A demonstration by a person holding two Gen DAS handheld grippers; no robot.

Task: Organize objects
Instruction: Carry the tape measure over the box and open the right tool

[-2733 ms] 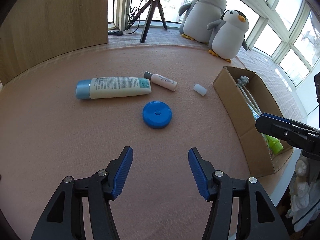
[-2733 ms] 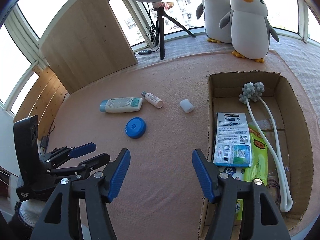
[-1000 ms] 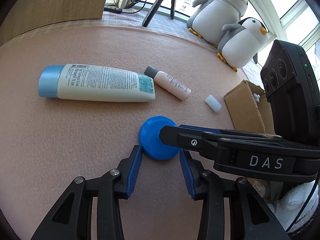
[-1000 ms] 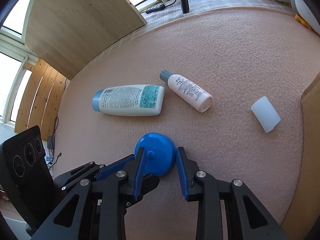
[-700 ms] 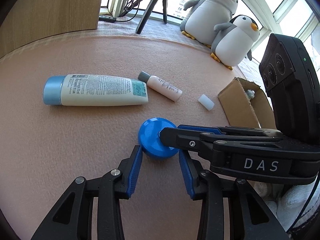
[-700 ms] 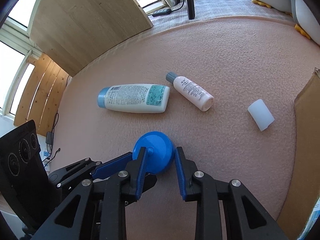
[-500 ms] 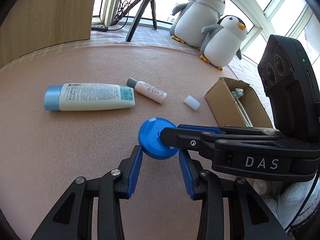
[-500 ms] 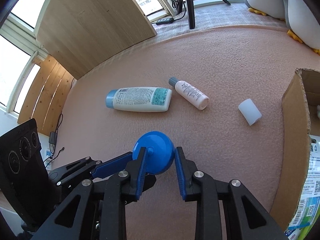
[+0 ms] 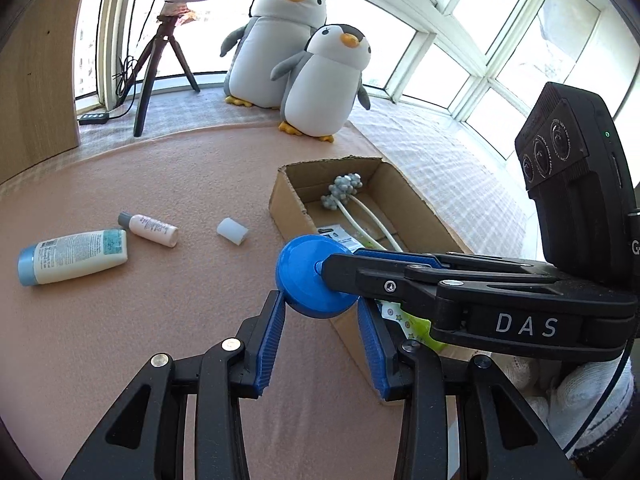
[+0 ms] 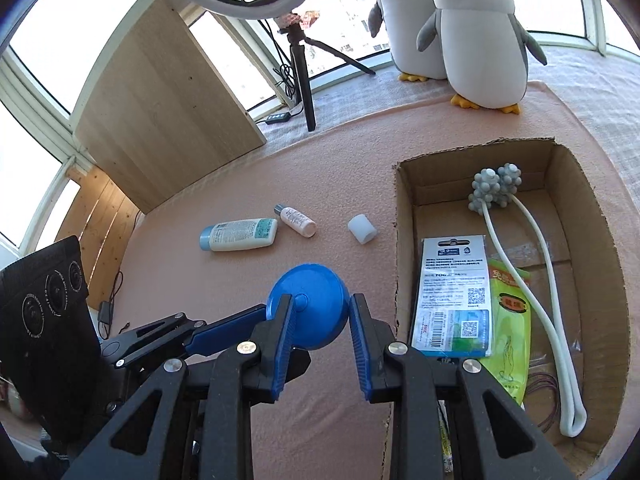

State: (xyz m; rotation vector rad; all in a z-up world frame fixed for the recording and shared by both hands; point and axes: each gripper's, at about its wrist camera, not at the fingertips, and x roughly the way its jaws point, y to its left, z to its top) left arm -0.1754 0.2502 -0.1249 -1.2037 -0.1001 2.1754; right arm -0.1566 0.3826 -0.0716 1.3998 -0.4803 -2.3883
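Both grippers (image 9: 320,316) (image 10: 320,320) clamp blue disc (image 10: 306,306) (apparently lifted) w/ fingers over pink mat (image 9: 120,312), windowed room.

Both grippers are raised above the mat, side by side. The left gripper (image 9: 320,316) has its blue pads narrowed onto the disc (image 9: 310,280) from each side. The right gripper (image 10: 320,320) reaches in from the right and pinches the same disc.
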